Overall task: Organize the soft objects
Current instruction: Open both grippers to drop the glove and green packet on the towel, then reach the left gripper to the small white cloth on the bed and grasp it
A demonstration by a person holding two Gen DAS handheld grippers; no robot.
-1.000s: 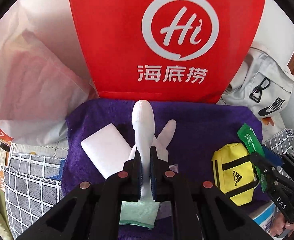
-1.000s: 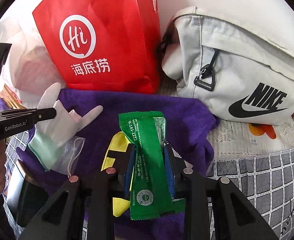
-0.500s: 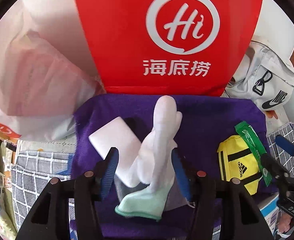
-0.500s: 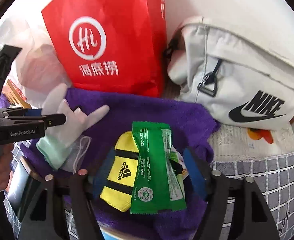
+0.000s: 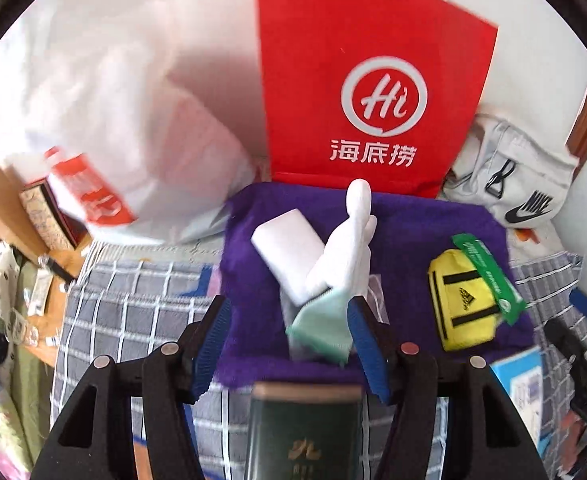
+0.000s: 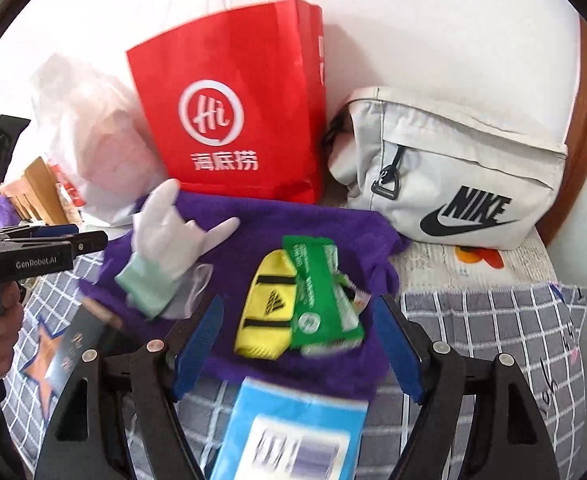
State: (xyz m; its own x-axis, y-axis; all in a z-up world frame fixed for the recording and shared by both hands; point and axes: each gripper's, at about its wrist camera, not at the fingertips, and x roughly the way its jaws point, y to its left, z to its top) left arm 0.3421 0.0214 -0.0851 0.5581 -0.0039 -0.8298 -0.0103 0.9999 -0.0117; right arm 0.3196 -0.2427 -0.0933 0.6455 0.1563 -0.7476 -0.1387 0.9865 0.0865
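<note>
A fuzzy purple towel (image 6: 253,216) bears a limp white knit glove (image 5: 349,248) with a mint cuff and a crinkly green packet (image 6: 317,288). The left gripper (image 5: 289,344) and right gripper (image 6: 297,344), clamped on these before, now gape empty, pulled back.

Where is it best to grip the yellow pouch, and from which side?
Probably across the yellow pouch's short width at its near end, coming from the front. It lies flat on the purple towel, and the green packet overlaps its right edge.
</note>
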